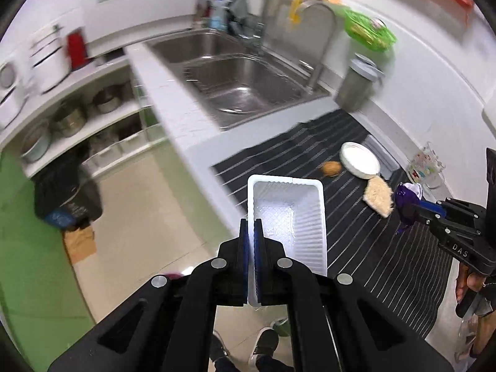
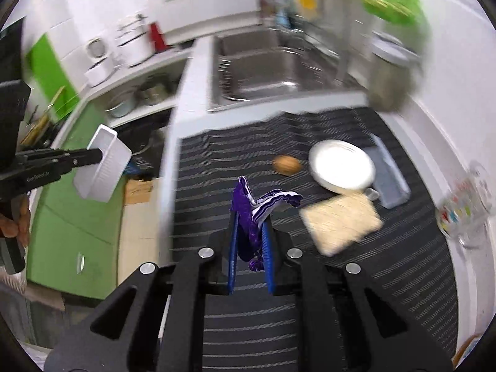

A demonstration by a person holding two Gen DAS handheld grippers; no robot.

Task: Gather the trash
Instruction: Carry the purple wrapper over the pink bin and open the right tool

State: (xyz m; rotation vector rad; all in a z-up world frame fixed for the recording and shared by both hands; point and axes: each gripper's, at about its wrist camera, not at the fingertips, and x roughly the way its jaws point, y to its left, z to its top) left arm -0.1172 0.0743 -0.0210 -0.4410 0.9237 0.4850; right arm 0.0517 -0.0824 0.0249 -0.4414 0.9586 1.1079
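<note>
My left gripper [image 1: 251, 226] is shut on the wall of a white plastic tray [image 1: 288, 217], held in the air past the counter's front edge; the tray also shows in the right wrist view [image 2: 104, 167]. My right gripper [image 2: 250, 217] is shut on a crumpled purple and white wrapper [image 2: 248, 214], held above the striped mat [image 2: 223, 161]. The wrapper shows at the right of the left wrist view [image 1: 406, 200]. On the mat lie a brown round item [image 2: 286, 164], a block of dry noodles [image 2: 341, 220] and a white plate [image 2: 342, 164].
A steel double sink [image 1: 229, 71] with a tap lies beyond the mat. A grey jar [image 1: 356, 86], a green basket [image 1: 370, 31] and a glass cup [image 2: 465, 204] stand by the wall. A dark bin [image 1: 66, 192] stands on the floor by pot shelves [image 1: 77, 117].
</note>
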